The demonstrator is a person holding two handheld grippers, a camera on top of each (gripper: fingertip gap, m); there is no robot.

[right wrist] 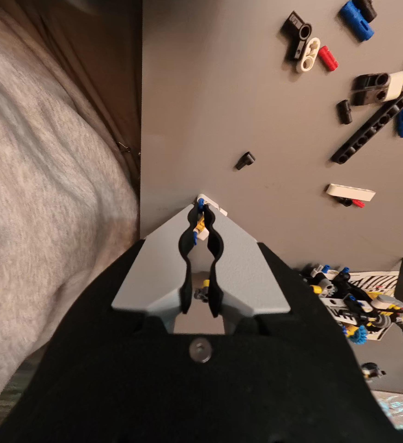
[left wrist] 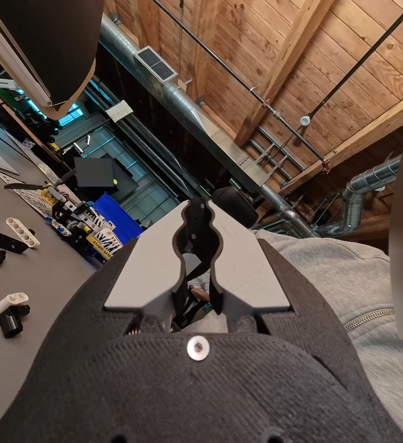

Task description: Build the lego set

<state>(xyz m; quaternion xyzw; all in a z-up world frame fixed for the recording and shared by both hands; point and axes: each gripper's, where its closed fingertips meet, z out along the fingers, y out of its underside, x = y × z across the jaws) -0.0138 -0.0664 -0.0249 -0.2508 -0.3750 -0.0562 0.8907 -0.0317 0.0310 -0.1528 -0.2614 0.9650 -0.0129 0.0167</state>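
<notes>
Grey fleece sleeve (right wrist: 39, 167) fills the left of the right wrist view, and beyond it the desk (right wrist: 219, 96) runs rightward. The right tool (right wrist: 203, 212) has its tips nearly together, pinching a small white sub-assembly (right wrist: 204, 232) with blue pins and a yellow bit; its long axis lies roughly along the fingers, its far end poking past the tips. Down to the right of that tool sits the half-built model (right wrist: 354, 304), on a striped sheet, so I judge the coming move to be a swing rightward to mate the two. Loose pieces lie farther up the desk: a small black connector (right wrist: 245, 160), a white beam (right wrist: 350, 192), a long black beam (right wrist: 373, 127), a red pin (right wrist: 328, 58), none between tool and model.

The left tool (left wrist: 198, 203) points up toward the ceiling, tips nearly closed; a dark strip shows between its fingers, but whether it is held I cannot tell. It is away from the model (left wrist: 80, 218), so the right hand is nearer.
</notes>
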